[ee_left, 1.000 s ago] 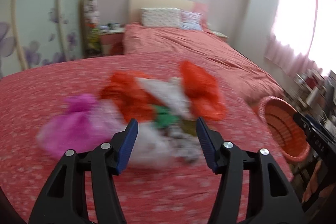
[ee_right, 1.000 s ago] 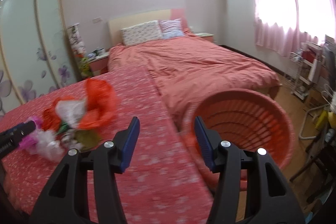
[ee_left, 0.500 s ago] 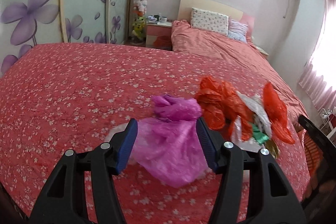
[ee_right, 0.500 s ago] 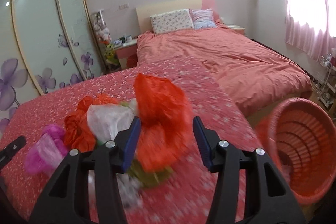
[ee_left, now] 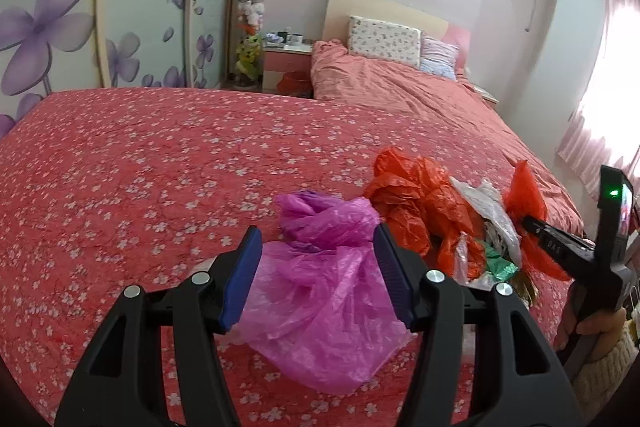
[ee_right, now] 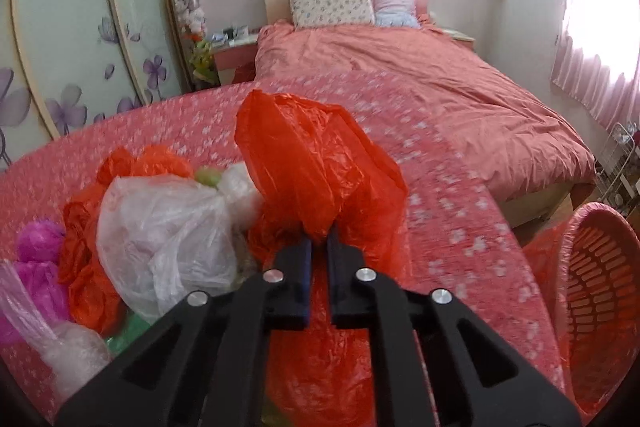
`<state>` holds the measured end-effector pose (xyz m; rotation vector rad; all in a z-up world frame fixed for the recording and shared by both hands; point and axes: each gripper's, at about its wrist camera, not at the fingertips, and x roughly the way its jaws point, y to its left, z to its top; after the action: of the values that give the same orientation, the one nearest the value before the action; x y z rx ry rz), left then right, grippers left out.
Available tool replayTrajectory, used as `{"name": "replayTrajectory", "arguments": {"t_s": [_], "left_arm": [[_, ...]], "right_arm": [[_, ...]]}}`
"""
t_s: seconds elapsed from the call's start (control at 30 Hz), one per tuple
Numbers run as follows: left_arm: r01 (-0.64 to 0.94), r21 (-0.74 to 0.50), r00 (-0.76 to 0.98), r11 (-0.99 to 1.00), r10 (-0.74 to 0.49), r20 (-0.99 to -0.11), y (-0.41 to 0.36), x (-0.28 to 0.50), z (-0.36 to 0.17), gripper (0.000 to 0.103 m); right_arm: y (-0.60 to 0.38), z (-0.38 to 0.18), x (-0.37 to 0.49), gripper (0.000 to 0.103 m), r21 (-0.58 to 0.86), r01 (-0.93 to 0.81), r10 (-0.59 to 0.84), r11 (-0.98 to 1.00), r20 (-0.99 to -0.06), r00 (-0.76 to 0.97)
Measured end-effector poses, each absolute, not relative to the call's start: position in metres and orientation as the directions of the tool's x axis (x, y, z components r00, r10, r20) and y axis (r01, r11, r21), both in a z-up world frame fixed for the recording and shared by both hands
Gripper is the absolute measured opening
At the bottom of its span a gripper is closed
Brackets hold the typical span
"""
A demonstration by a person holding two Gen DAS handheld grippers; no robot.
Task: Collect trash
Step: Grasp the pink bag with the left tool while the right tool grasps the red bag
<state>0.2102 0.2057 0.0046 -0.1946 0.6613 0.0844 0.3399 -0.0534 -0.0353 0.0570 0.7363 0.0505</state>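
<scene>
Your right hand-held gripper [ee_right: 318, 247] has just clamped the red plastic bag [ee_right: 316, 167] — the laundry basket [ee_right: 600, 291] sits right; your left hand-held gripper [ee_left: 318, 275] gapes around the pink bag [ee_left: 320, 307].

L tool [ee_left: 318, 269] jaws apart, R tool [ee_right: 319, 241] just clamped

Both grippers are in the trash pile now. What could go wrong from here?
1. The right gripper has just closed on a thin fold of the red bag; the film could slip or tear on lifting.
2. That bag touches the white bag, which might drag along.
3. The left gripper stands open around the pink bag, ungripped; closing may catch little.
</scene>
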Motion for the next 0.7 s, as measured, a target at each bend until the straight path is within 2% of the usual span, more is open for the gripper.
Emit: {"name": "replayTrajectory", "arguments": {"t_s": [0.2, 0.6, 0.7], "left_arm": [[-0.091, -0.141, 0.789, 0.986, -0.015, -0.614, 0.193, 0.216, 0.005, 0.058], [-0.13, -0.11, 0.684, 0.985, 0.009, -0.73, 0.195, 0.259, -0.018, 0.058], [-0.119, -0.105, 0.669, 0.987, 0.001, -0.743, 0.193, 0.262, -0.024, 0.054]], "right_arm": [[-0.094, -0.01, 0.308, 0.007, 0.156, 0.038, 0.063, 0.987, -0.591, 0.804], [-0.102, -0.01, 0.292, 0.007, 0.17, 0.014, 0.094, 0.985, -0.608, 0.788], [-0.102, -0.011, 0.289, 0.007, 0.175, 0.012, 0.1, 0.984, -0.614, 0.783]]}}
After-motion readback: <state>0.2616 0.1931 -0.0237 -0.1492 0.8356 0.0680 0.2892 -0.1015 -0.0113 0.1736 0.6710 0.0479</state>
